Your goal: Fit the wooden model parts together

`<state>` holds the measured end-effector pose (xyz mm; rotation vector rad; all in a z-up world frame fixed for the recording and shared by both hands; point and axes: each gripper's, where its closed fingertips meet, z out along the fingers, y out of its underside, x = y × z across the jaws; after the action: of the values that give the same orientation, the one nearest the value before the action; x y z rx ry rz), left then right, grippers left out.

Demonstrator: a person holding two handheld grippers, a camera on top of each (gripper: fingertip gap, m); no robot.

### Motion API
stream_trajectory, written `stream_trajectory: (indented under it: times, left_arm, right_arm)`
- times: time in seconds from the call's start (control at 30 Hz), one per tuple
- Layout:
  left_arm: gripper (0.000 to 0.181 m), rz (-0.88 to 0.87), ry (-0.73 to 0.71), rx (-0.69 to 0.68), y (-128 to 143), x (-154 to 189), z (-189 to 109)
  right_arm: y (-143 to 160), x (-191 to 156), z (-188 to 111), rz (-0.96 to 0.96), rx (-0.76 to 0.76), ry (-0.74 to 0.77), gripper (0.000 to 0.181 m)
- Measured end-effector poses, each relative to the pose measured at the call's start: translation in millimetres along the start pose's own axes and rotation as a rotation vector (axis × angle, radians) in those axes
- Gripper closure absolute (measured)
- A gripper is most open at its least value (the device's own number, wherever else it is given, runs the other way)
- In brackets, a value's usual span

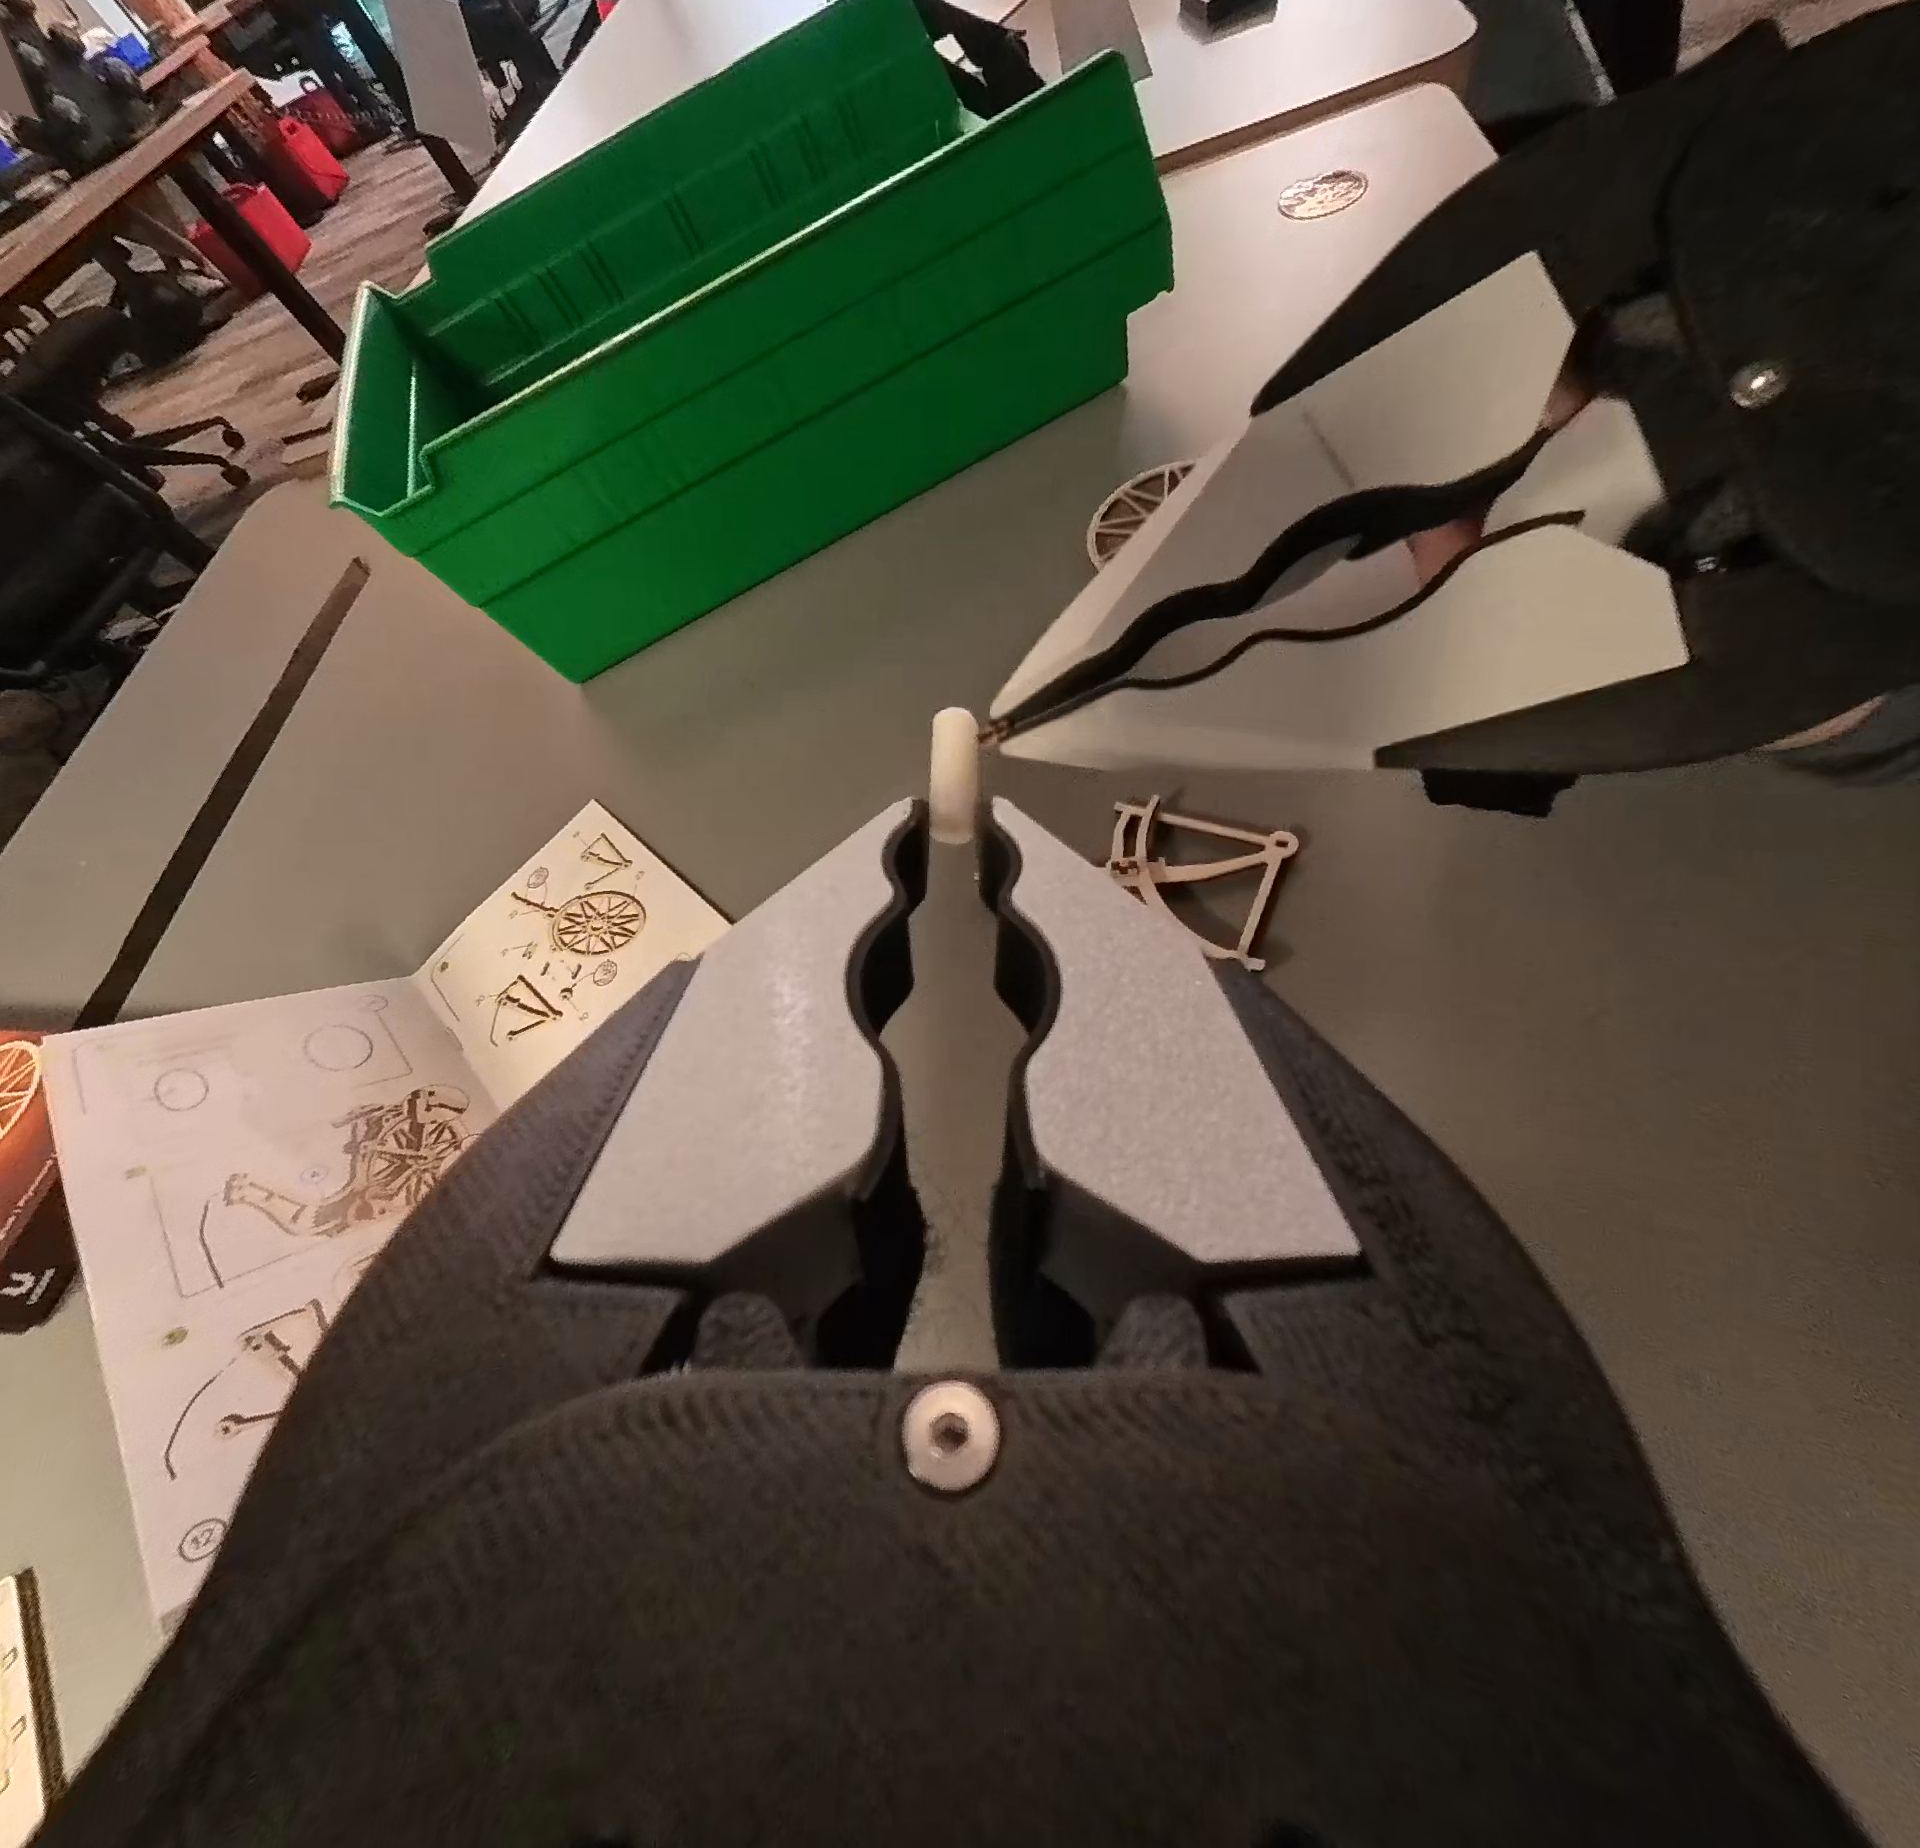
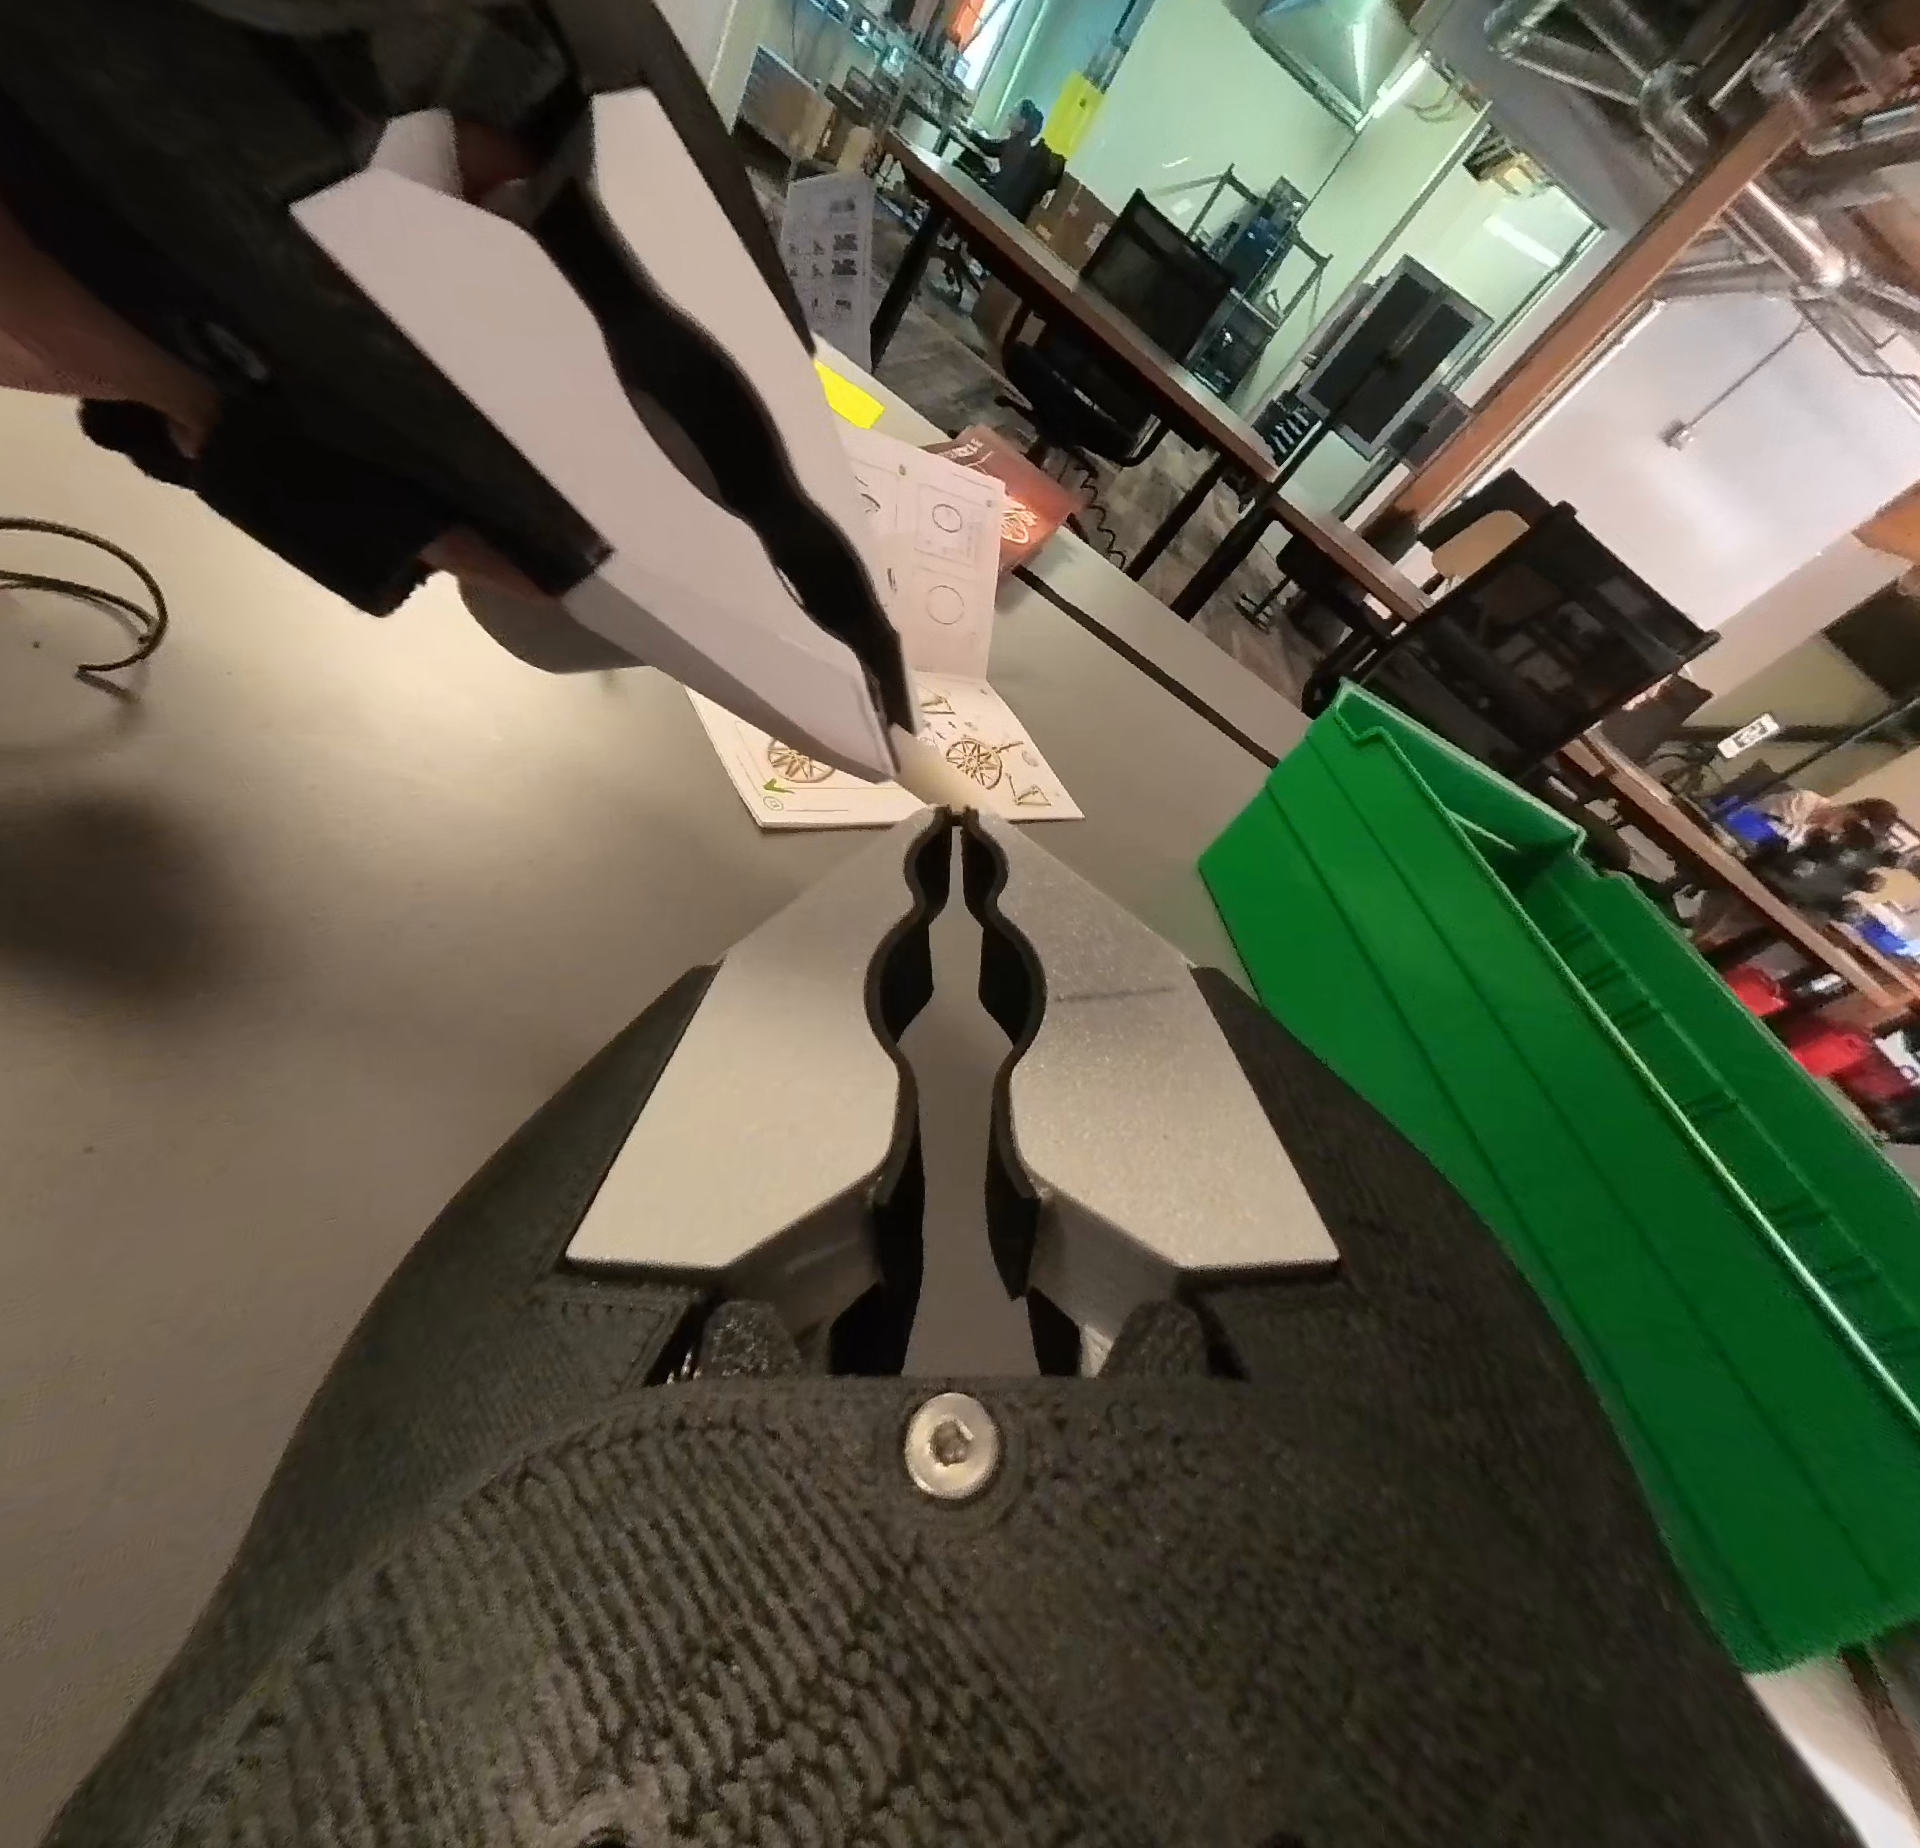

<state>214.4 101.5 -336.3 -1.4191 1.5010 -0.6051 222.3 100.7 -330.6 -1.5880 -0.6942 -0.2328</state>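
Observation:
My left gripper [image 1: 953,824] is shut on a small cream-white rounded piece [image 1: 953,768] that stands up out of its tips, held above the grey table [image 1: 727,759]. My right gripper [image 1: 1000,744] comes in from the right, shut, and its tips touch that piece's side. A very thin sliver seems pinched in them, barely visible. In the right wrist view my right gripper [image 2: 954,816] meets the left gripper [image 2: 900,749] at the white piece [image 2: 928,772]. A wooden frame part [image 1: 1195,889] lies on the table. A wooden spoked wheel [image 1: 1132,510] is half hidden behind the right gripper.
A green plastic bin [image 1: 748,344] stands at the back of the table; it also shows in the right wrist view [image 2: 1558,1071]. An open instruction booklet [image 1: 312,1123] and a dark box [image 1: 16,1123] lie at the left. Other desks and chairs stand beyond. Less than 4 cm separates the two grippers' tips.

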Motion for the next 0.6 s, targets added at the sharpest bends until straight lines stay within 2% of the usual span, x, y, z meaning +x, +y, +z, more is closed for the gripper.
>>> stream_trajectory:
  times: [0.43, 0.6]
  left_arm:
    - [0.174, 0.017, -0.009, 0.007, -2, 0, -1]
    - [0.174, 0.003, -0.016, 0.031, -4, -2, -2]
  right_arm:
    - [-3, 2, -1, -0.02, 0.008, 0.011, 0.181]
    - [-18, 10, -7, 0.094, 0.119, 0.029, 0.181]
